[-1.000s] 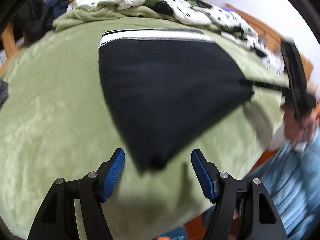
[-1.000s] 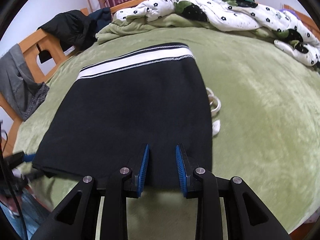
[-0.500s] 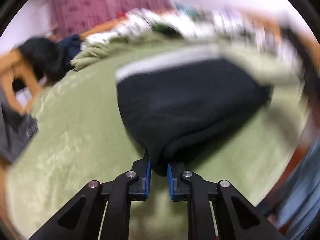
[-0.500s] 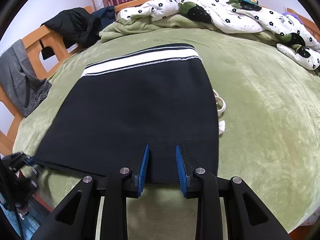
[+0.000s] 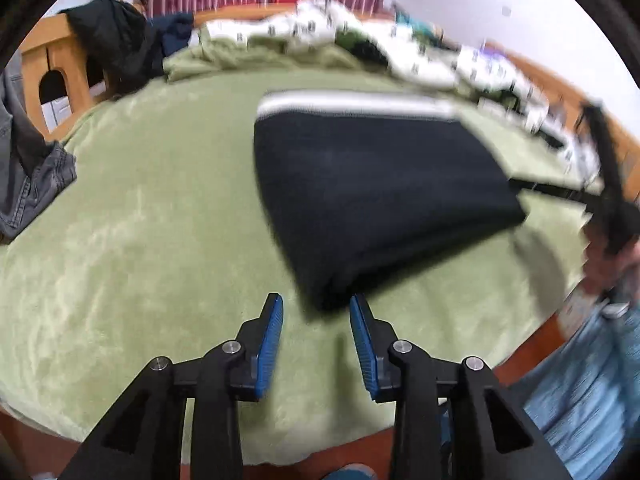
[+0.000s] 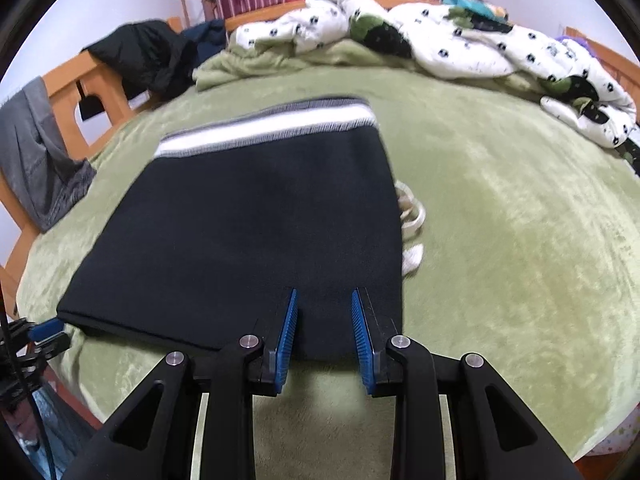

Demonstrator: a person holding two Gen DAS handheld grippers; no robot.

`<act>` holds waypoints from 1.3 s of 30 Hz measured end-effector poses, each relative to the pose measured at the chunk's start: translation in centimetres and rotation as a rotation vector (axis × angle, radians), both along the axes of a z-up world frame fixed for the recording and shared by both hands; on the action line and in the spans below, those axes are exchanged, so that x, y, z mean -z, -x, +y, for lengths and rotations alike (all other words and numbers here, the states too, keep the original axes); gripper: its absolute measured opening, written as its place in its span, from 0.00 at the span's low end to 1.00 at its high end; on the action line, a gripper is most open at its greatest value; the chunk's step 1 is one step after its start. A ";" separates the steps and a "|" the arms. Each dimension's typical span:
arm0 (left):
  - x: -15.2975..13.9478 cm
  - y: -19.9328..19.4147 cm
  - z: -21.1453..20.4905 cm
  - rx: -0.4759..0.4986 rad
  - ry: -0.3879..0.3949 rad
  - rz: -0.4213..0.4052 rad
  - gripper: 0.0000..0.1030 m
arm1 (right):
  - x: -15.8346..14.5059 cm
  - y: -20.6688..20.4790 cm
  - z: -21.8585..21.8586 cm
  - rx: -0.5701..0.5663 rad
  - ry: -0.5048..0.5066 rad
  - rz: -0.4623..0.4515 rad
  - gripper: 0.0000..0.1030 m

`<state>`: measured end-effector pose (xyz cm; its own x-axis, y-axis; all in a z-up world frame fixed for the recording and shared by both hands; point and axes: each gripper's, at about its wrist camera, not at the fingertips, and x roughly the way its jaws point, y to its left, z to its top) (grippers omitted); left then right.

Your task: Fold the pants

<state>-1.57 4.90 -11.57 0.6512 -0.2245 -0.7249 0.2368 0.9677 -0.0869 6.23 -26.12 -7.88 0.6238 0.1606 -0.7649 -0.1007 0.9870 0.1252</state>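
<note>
One pair of folded black pants [image 6: 256,216] fills mid-frame on one green blanket [image 6: 500,240]; left gripper [image 5: 316,320] just parted, jaws loose around a corner; right gripper [image 6: 324,320] grips the pants' near edge.

The green blanket [image 6: 500,248] lies bare and wide to the right of the folded black pants [image 6: 248,232], giving open passage there, and another broad bare stretch spreads on their left [image 5: 140,208]. A white cord [image 6: 412,216] lies just beside the pants' right edge. The far side is blocked by a heaped spotted quilt [image 6: 460,48]. A wooden bed frame [image 6: 72,92] hung with dark clothes [image 6: 152,52] bounds the left edge.
</note>
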 end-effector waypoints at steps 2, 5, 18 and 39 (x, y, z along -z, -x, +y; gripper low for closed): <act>-1.6 -1.0 -0.7 0.014 0.040 -0.038 0.46 | -0.4 -0.4 -0.2 0.020 -0.010 -0.035 0.27; -2.6 -4.3 -2.1 -0.010 0.052 -0.044 0.48 | -0.2 -1.5 0.2 0.017 -0.025 -0.024 0.27; 4.6 -7.9 -1.7 -0.128 0.190 0.217 0.64 | 2.8 -1.9 0.0 0.042 -0.042 0.093 0.31; -4.6 -17.8 -3.2 -0.064 0.106 -0.028 0.49 | -4.4 -12.6 3.3 -0.034 0.115 -0.081 0.34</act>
